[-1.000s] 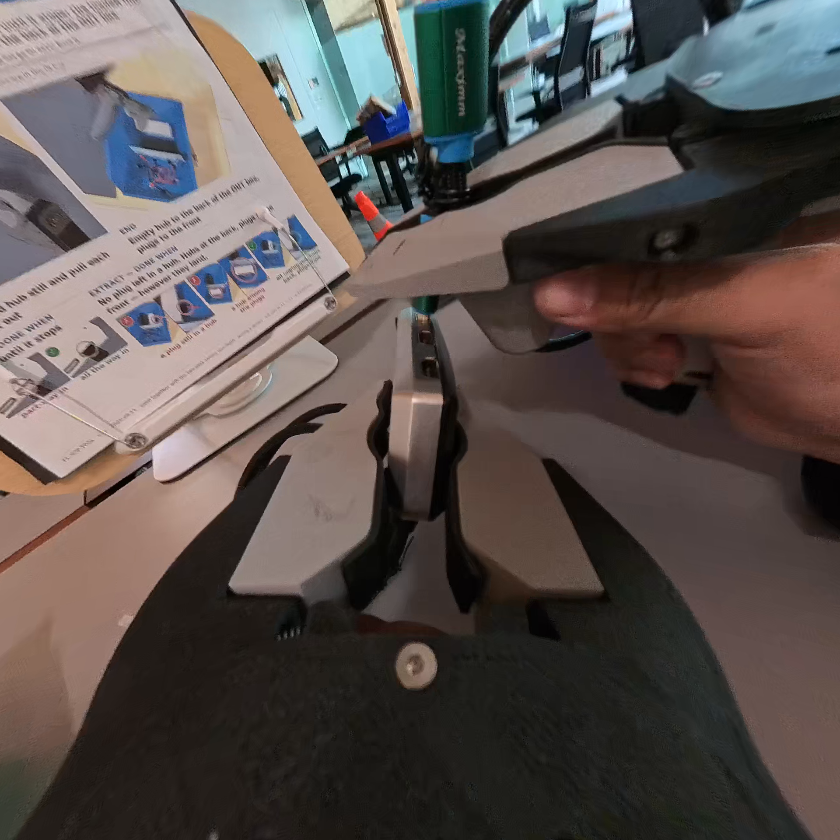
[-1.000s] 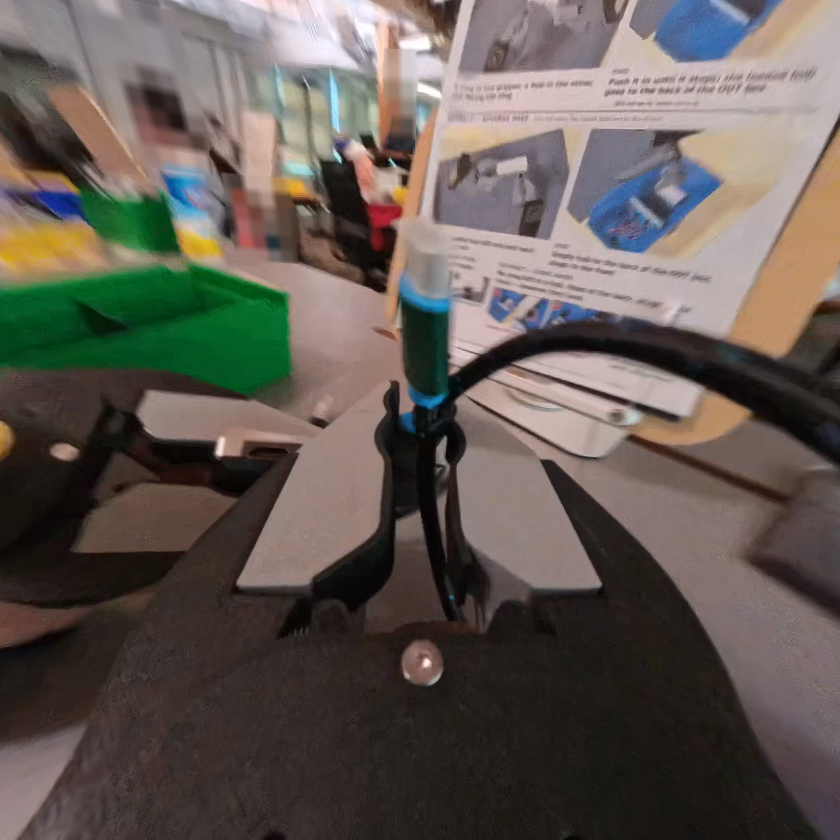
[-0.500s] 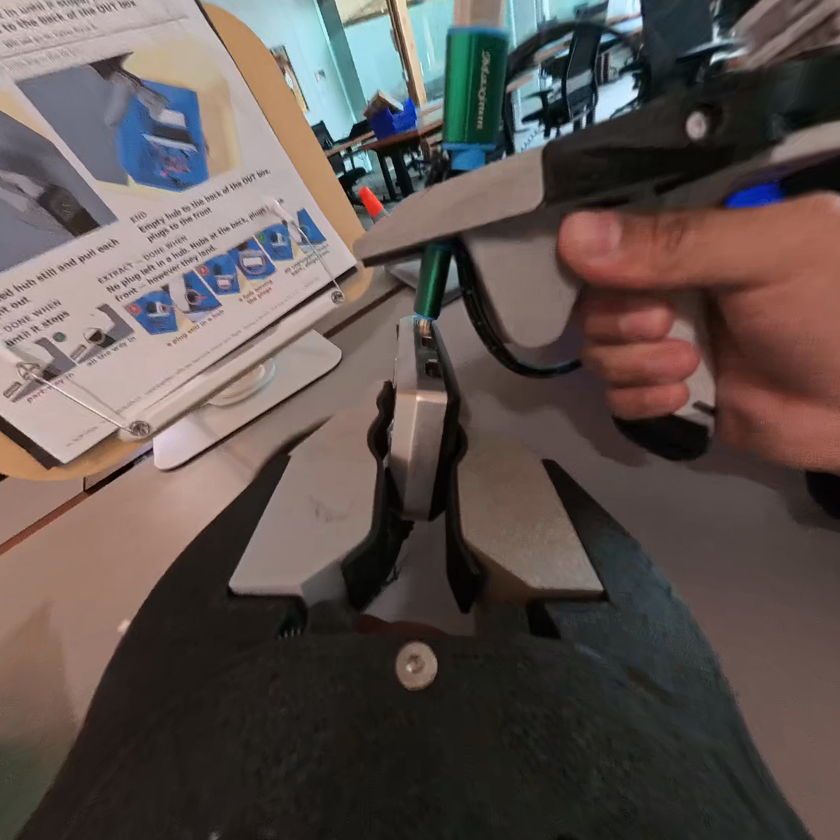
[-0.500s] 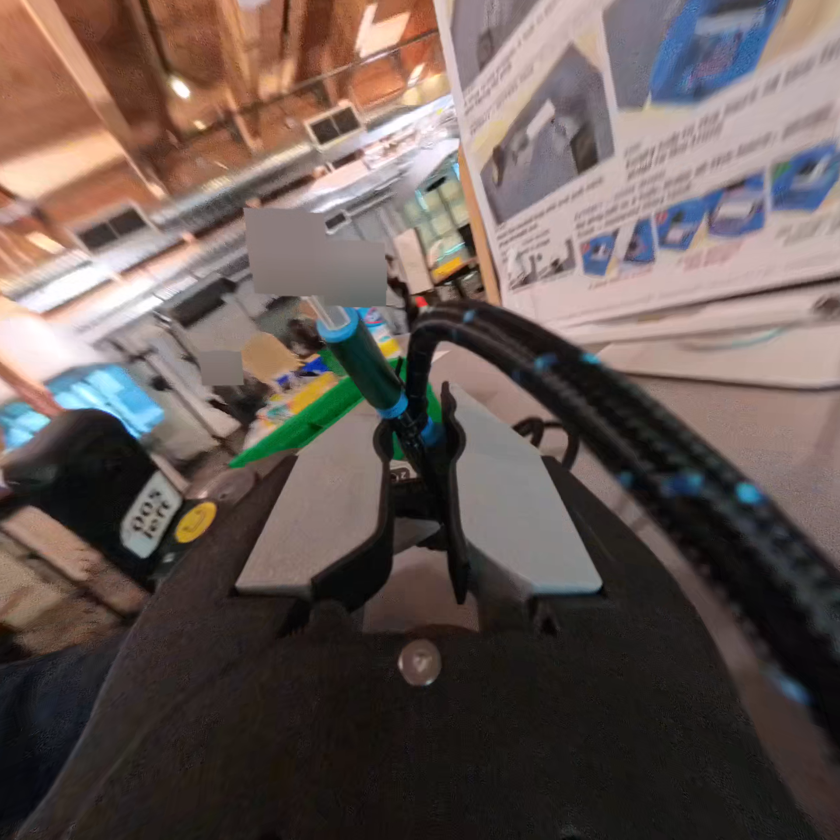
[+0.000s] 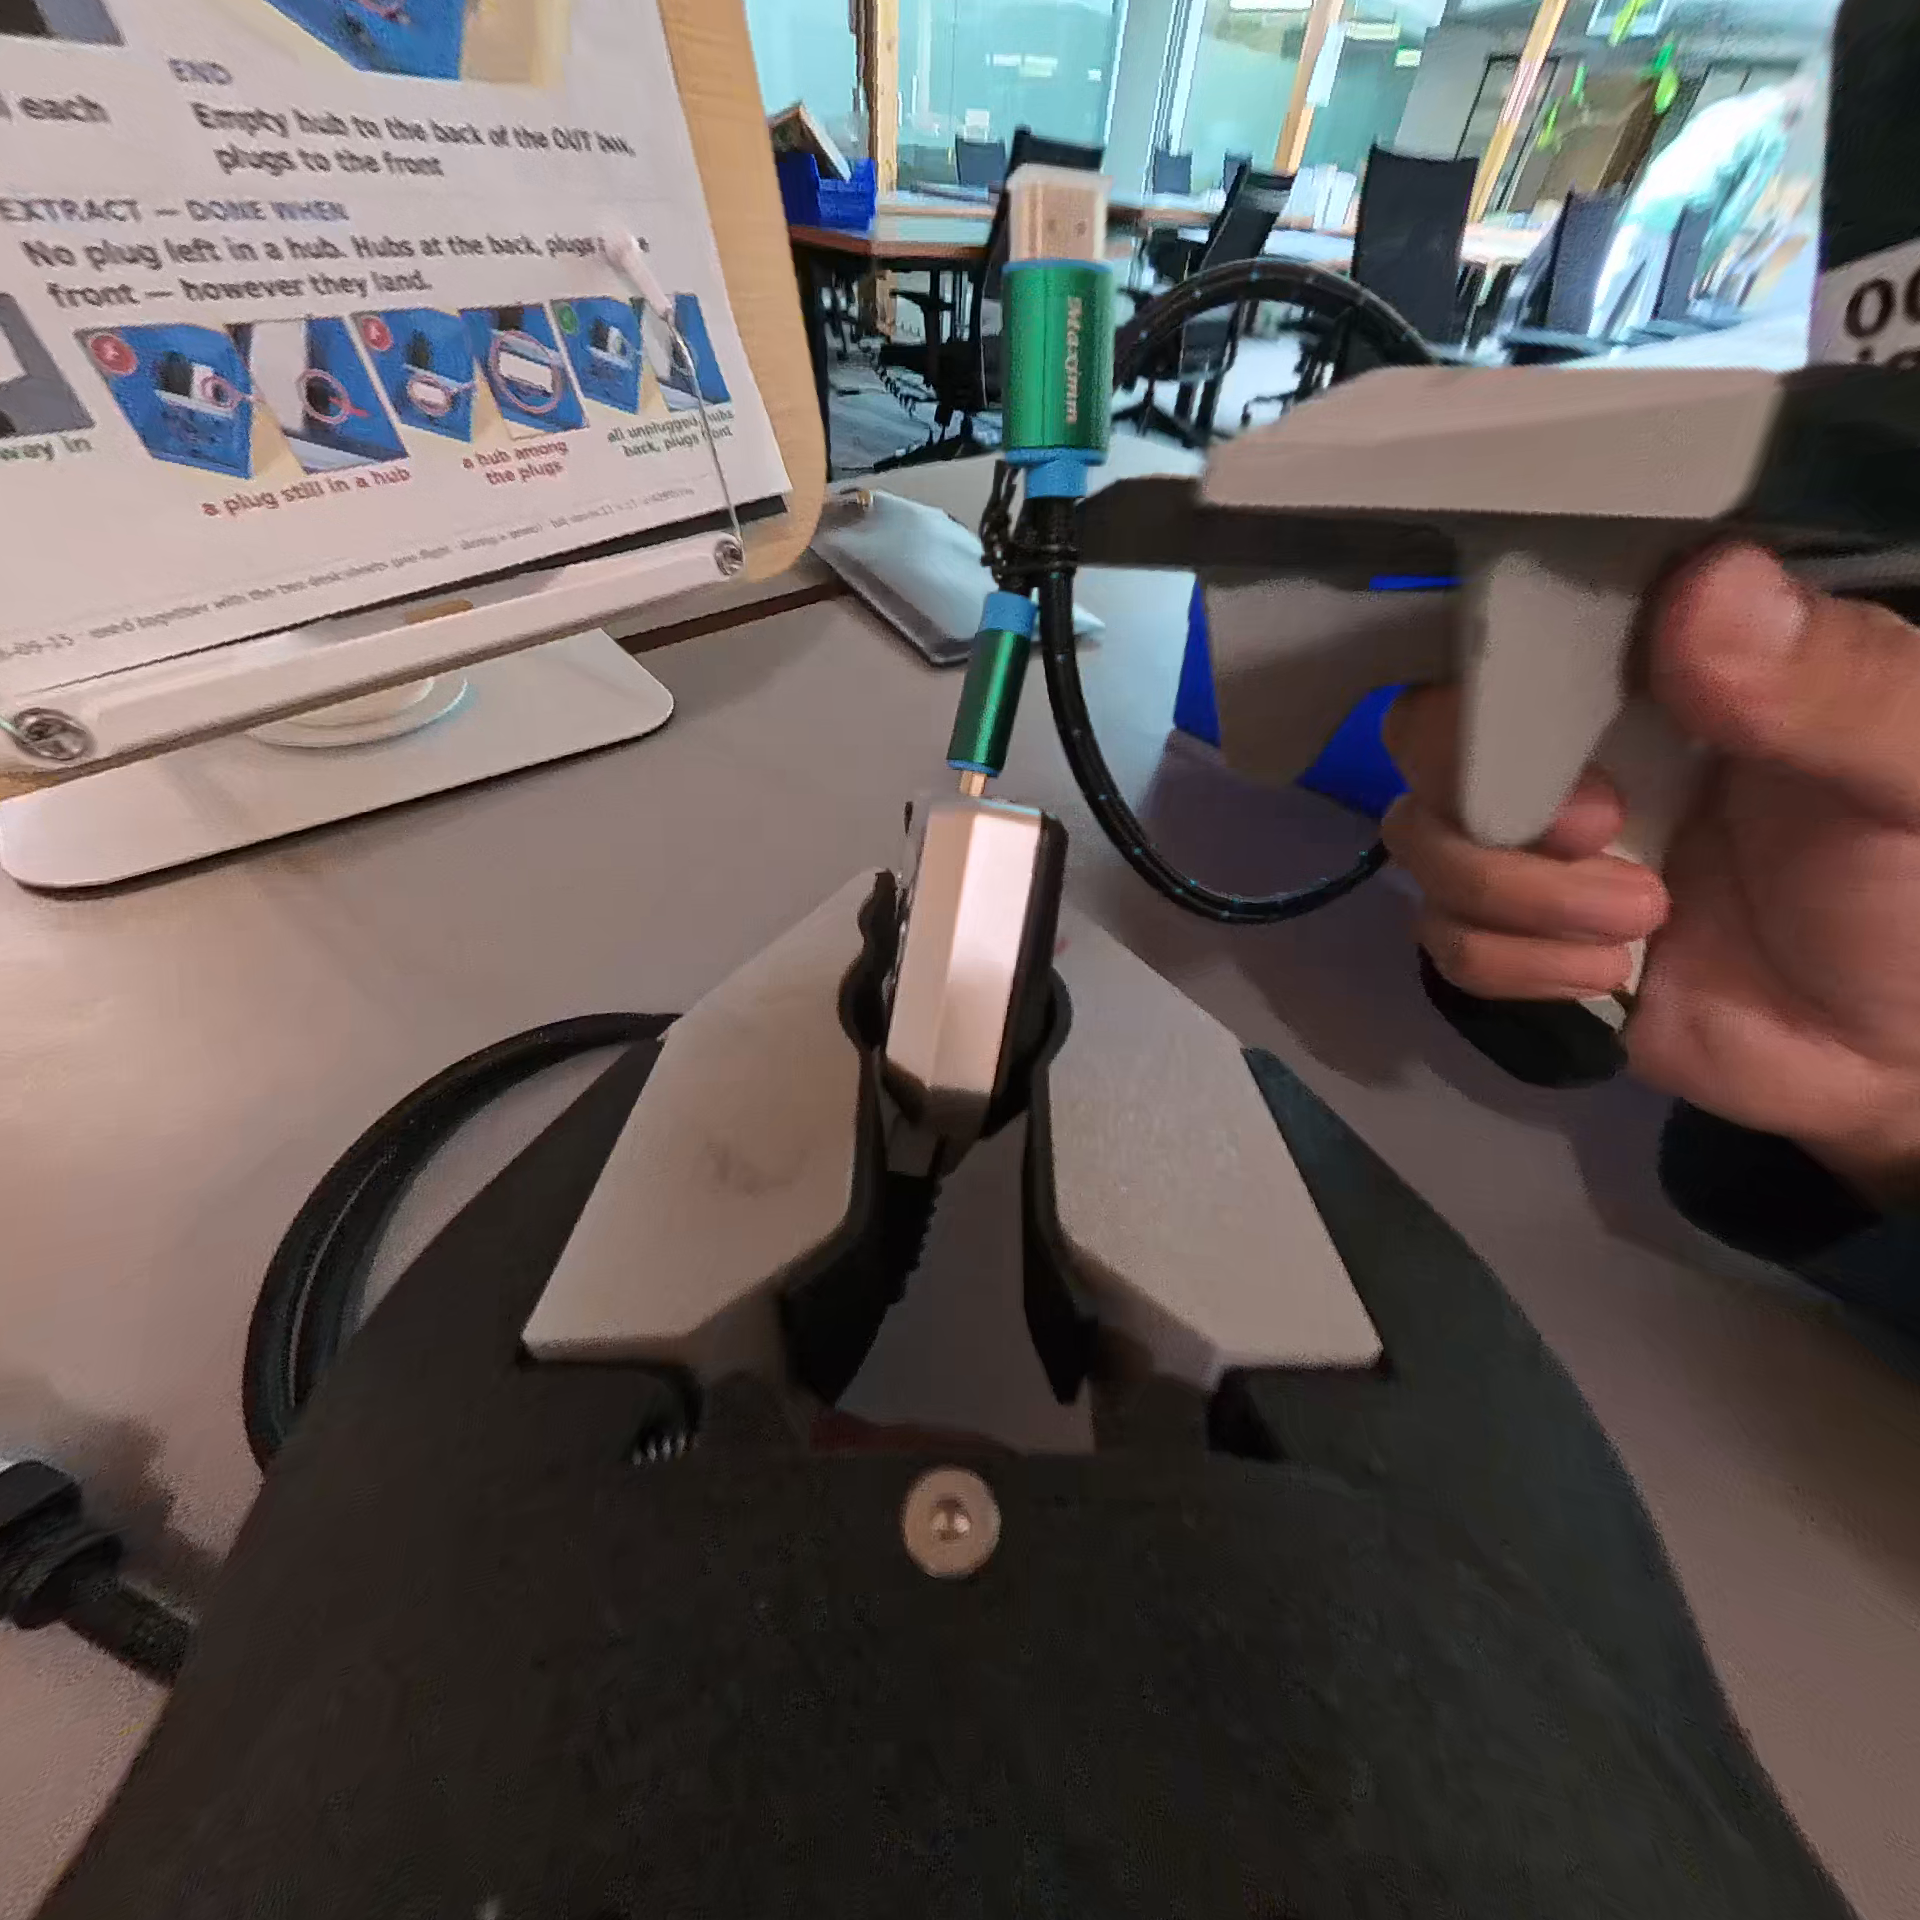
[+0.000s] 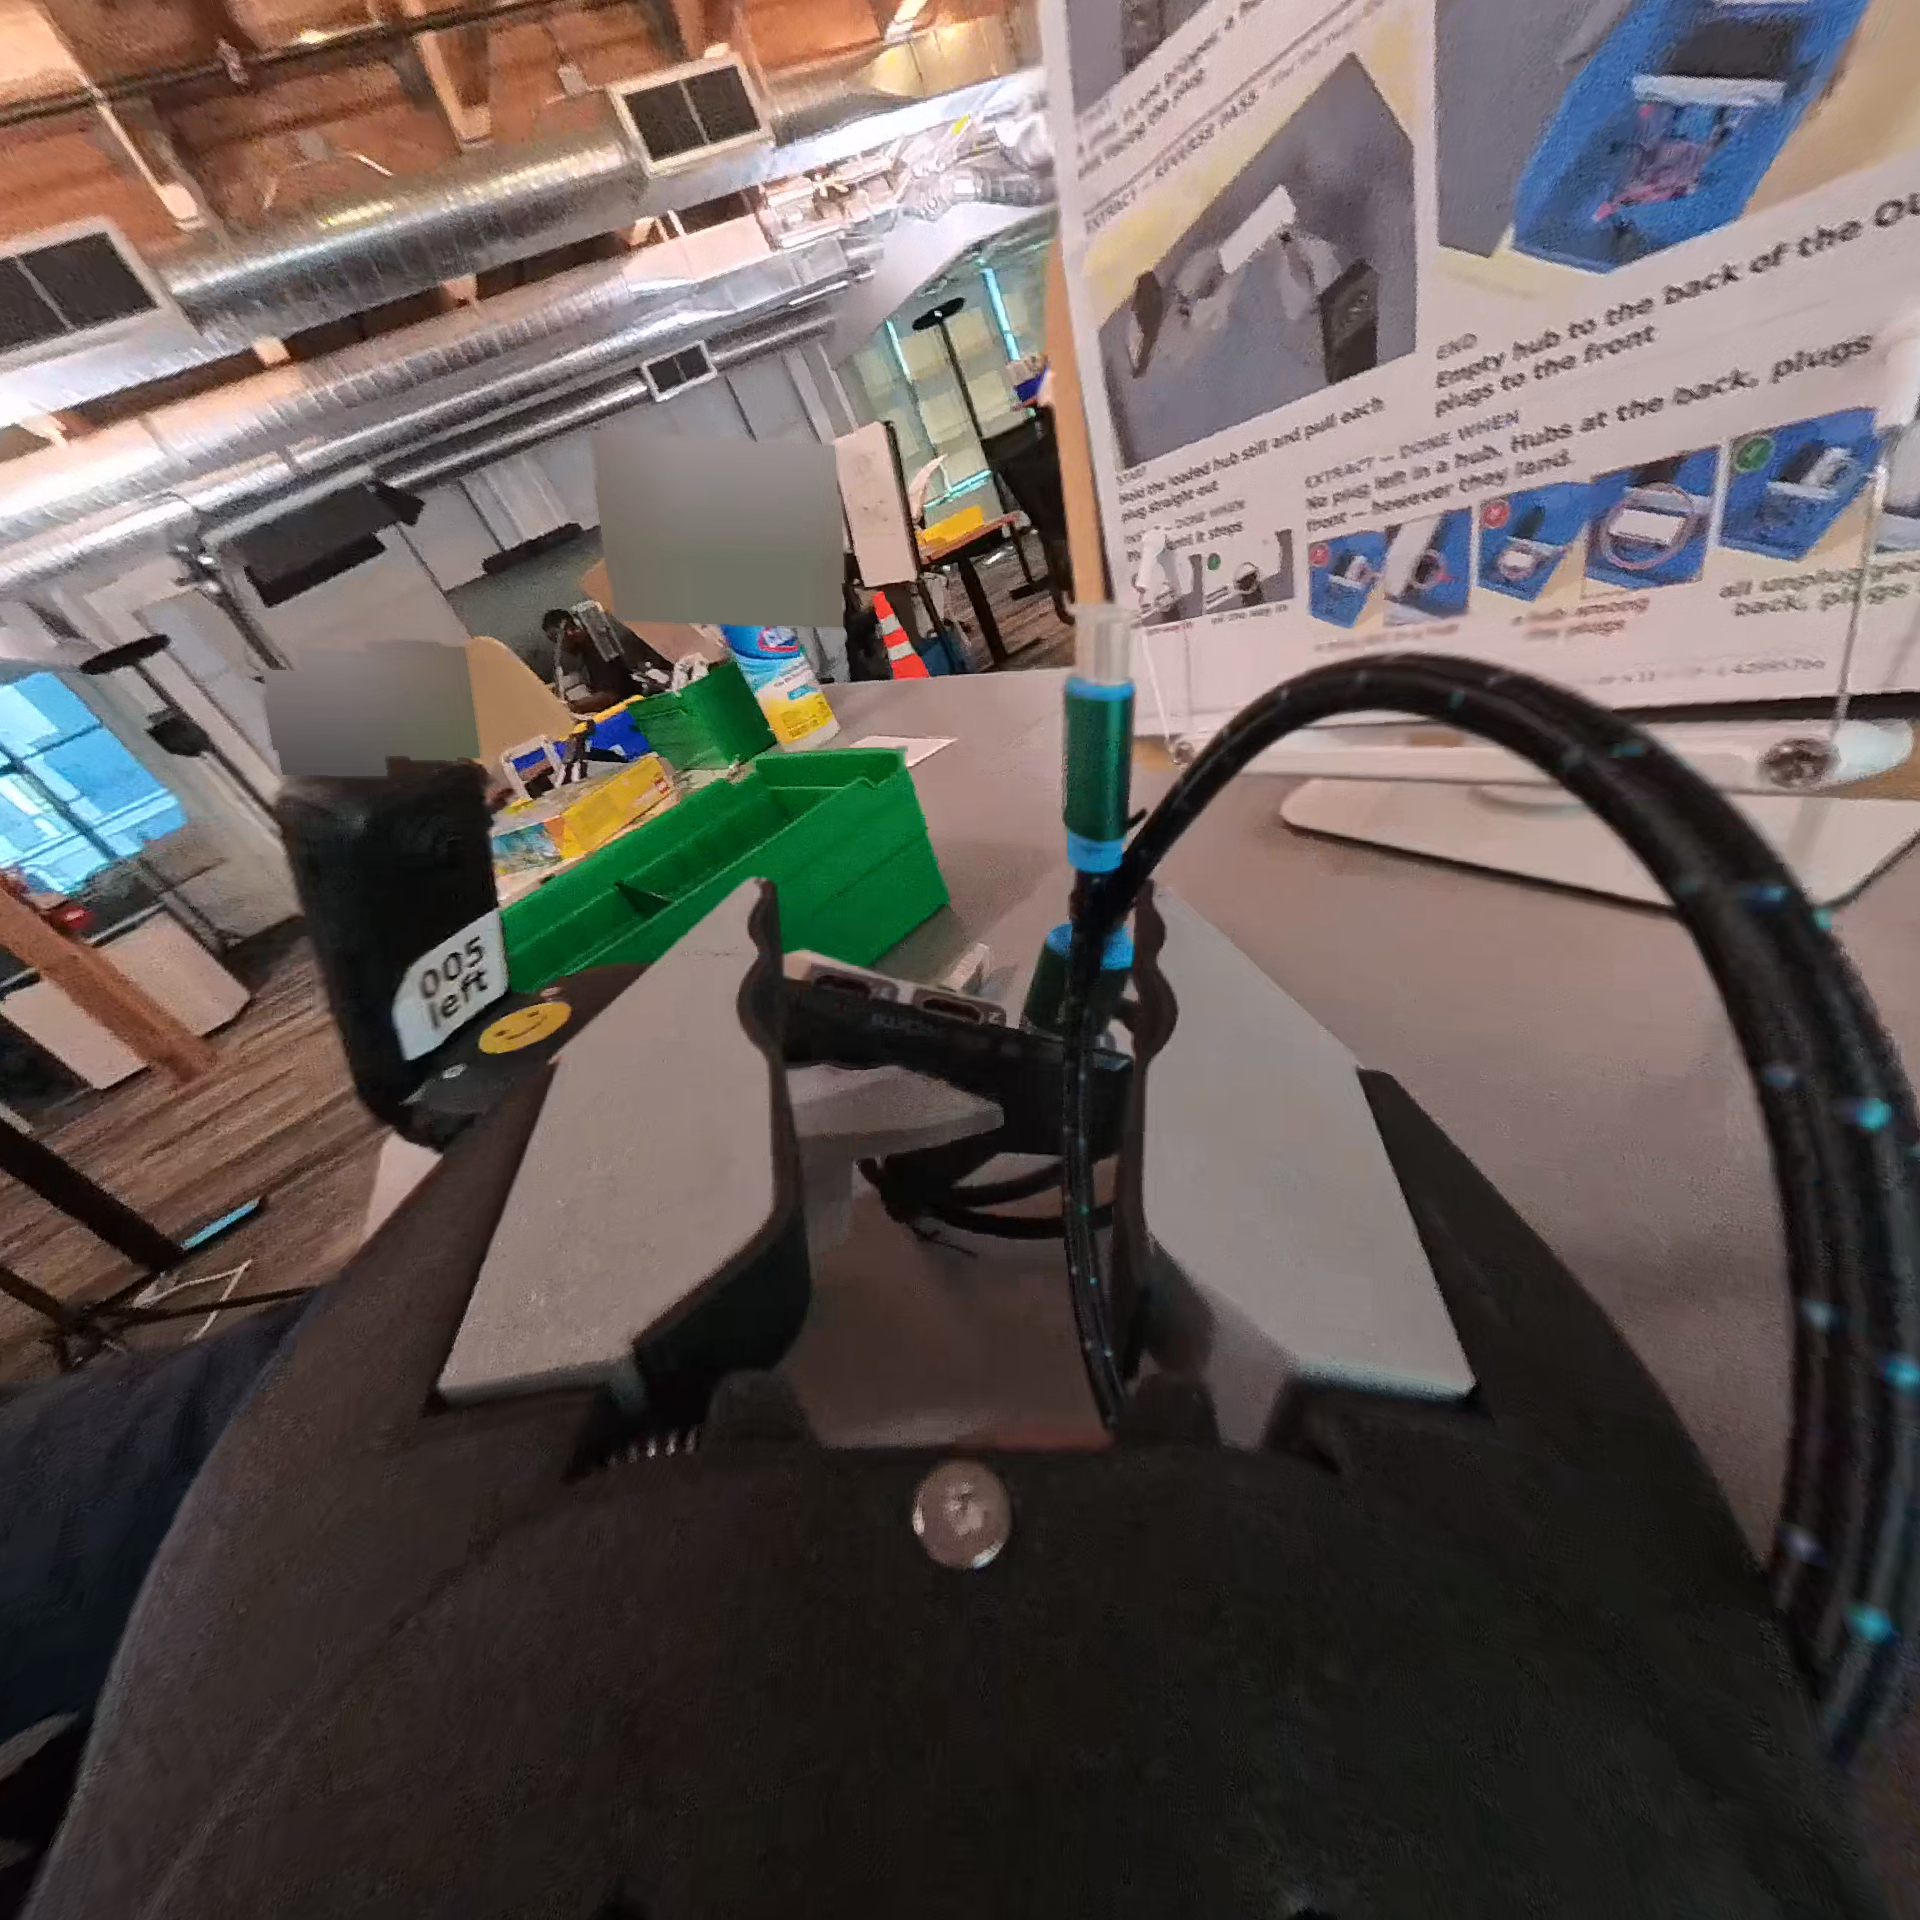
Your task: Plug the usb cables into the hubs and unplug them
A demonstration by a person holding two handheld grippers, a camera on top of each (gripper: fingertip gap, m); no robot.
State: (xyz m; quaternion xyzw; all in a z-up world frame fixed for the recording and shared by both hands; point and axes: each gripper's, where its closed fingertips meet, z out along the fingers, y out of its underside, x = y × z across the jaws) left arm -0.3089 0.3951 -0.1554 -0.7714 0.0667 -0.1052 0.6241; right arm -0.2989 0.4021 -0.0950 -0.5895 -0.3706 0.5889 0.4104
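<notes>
Your left gripper [image 5: 961, 997] clamps a silver hub [image 5: 971, 940]; a green plug [image 5: 989, 698] hangs just above it, cable [image 5: 1081, 717] pinched by your right gripper [image 5: 1122, 530].

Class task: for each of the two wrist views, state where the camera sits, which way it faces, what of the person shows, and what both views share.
Left wrist view: sits on the left claw, facing forward over the grey table at the silver hub it grips; a hand holding the right claw shows.
Right wrist view: sits on the right claw, facing across the table toward green bins and the room; no hand shows.
Shared: the hub, the green-plugged black cable, the instruction sheet on its stand.
</notes>
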